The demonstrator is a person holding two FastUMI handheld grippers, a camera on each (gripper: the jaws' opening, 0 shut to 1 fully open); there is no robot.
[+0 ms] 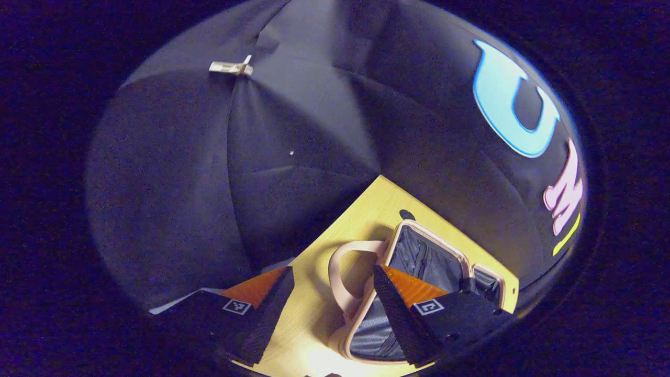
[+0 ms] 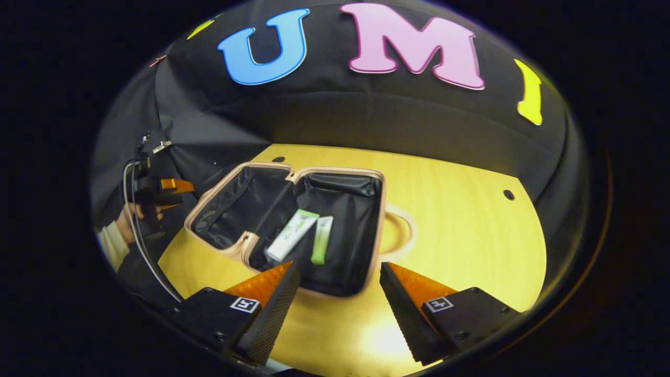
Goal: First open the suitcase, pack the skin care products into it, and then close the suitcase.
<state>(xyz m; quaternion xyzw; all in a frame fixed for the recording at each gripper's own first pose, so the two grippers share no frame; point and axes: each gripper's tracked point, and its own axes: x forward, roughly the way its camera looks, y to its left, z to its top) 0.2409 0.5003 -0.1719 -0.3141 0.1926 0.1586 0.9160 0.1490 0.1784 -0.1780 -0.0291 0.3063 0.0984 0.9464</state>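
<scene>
Open suitcase (image 2: 343,178) mid-table (image 2: 460,220), rims clear.

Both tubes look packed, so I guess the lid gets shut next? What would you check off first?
1. Suitcase lies open on the table: ok.
2. White tube and green tube lie inside one half: ok.
3. Nothing hangs over the rim: ok.
4. Right gripper open, empty: ok.
5. Left gripper open, empty, beside the handle: ok.
6. No products left outside: cannot tell.
</scene>
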